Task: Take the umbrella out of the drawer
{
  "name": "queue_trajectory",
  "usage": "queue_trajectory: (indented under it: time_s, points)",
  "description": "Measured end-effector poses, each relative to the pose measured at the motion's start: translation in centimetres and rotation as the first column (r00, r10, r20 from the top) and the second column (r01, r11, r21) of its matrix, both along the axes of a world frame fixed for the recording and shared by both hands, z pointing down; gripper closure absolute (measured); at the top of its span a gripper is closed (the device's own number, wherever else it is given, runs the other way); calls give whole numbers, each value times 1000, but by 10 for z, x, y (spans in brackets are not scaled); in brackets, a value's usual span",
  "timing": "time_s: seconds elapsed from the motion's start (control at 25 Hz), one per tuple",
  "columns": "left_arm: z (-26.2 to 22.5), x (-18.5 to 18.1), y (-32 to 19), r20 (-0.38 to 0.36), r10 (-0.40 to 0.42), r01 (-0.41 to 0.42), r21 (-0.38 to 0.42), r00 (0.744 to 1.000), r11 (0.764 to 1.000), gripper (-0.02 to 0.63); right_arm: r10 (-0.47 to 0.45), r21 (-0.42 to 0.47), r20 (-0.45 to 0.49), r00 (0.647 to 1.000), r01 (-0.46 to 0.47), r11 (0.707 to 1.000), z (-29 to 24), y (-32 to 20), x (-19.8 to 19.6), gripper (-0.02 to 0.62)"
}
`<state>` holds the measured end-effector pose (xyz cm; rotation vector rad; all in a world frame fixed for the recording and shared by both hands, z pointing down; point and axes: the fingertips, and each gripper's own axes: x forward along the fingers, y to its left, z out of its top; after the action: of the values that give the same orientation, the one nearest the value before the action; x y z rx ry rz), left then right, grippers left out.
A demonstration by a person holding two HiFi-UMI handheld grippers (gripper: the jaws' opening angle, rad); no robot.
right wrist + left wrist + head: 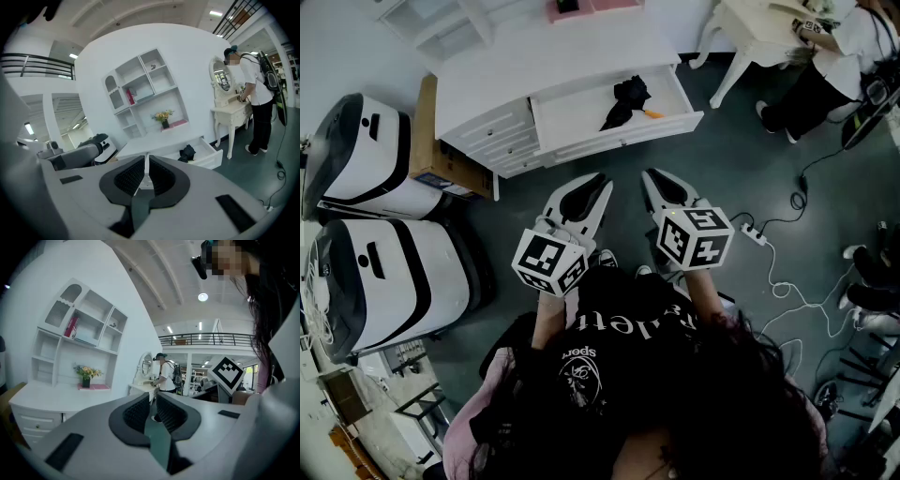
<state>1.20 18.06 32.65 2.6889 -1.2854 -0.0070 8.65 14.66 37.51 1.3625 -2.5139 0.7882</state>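
Observation:
A black folded umbrella (623, 101) with an orange tip lies in the open top drawer (675, 122) of a white dresser (534, 56). The right gripper view also shows the umbrella (187, 153) in the drawer (210, 158). My left gripper (600, 180) and right gripper (651, 176) are held side by side over the dark floor. Both point toward the dresser and stay well short of the drawer. The left gripper (153, 400) has its jaws nearly together with nothing between them. The right gripper (146, 160) is shut and empty.
Two white machines (366, 159) (389, 281) and a cardboard box (441, 159) stand left of the dresser. A power strip with white cable (755, 234) lies on the floor at right. A person (830, 66) stands at a white table at the upper right.

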Motion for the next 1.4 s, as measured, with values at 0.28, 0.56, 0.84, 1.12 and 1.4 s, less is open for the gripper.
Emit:
queue_trajectory:
  time_s: [0.28, 0.56, 0.84, 1.12, 1.4]
  points:
    - [2, -4, -8, -3, 7, -7, 5, 1000, 1000, 551, -6, -4, -5, 1000, 6, 1000, 5, -9, -9, 532]
    - [6, -24, -15, 5, 5, -5, -1, 1000, 1000, 551, 1, -3, 35, 999, -1, 1000, 6, -19, -28, 532]
    - [22, -44, -21, -4, 25, -25, -26, 1000, 999, 551, 11, -25, 21, 1000, -10, 1000, 22, -29, -48, 532]
    - [35, -53, -34, -23, 47, -48, -58, 999, 997, 551, 35, -60, 5, 999, -35, 998, 35, -39, -52, 532]
    - [46, -50, -73, -25, 56, -58, -82, 998, 995, 551, 37, -89, -3, 999, -38, 995, 48, -71, -49, 532]
